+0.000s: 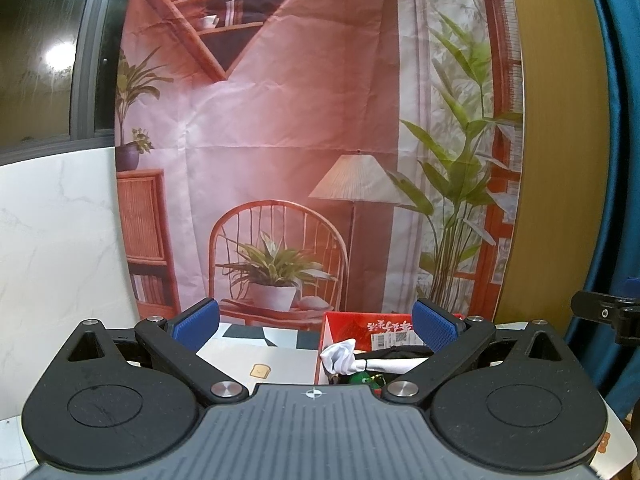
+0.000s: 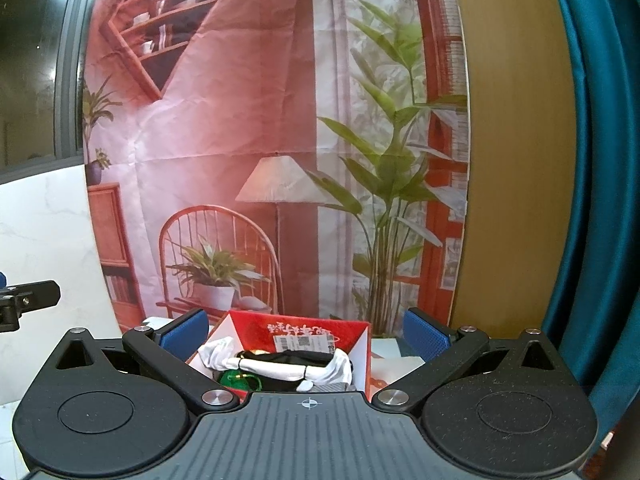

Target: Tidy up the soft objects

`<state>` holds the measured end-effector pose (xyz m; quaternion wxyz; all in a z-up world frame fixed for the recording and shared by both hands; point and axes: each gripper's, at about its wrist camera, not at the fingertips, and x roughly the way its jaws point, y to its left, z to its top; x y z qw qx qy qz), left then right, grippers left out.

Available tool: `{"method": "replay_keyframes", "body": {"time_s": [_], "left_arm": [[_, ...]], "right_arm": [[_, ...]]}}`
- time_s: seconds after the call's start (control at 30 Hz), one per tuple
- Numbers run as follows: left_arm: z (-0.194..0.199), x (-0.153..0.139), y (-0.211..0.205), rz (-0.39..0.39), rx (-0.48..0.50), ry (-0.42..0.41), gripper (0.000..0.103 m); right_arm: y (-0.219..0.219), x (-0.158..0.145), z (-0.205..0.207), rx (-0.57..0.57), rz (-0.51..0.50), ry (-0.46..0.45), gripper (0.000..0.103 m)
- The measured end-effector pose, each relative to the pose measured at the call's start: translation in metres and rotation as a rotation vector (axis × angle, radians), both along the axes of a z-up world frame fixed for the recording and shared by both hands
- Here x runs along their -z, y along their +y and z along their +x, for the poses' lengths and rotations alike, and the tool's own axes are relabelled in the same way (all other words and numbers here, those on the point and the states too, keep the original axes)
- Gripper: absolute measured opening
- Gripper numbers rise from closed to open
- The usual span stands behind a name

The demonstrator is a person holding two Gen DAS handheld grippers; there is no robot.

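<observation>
Low in the frame the right claw (image 2: 306, 330) stands wide open and empty, its blue pads (image 2: 424, 334) flanking a red box (image 2: 362, 354) at bottom centre stuffed with white cloth (image 2: 280, 368), black fabric (image 2: 304, 357) and something green (image 2: 232, 379).

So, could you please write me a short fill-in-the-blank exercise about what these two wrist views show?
1. The white cloth lies inside a ___ box.
2. Both the left gripper and the right gripper have their jaws ___.
3. The fingers carry ___ pads.
4. A shiny ___ item sits in the box under the cloth.

Missing words: red; open; blue; green
</observation>
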<state>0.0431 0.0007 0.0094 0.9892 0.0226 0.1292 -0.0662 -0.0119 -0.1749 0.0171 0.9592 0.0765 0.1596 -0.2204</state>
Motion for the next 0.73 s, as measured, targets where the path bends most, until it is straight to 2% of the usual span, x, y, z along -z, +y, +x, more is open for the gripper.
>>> {"method": "replay_keyframes", "body": {"time_s": [0.73], "left_arm": [[-0.0002,0.0027,-0.0004,-0.008,0.001,0.005,0.103]], "right_arm": [[-0.0011,0.0008,0.0003,-0.001,0.001,0.004,0.103]]}}
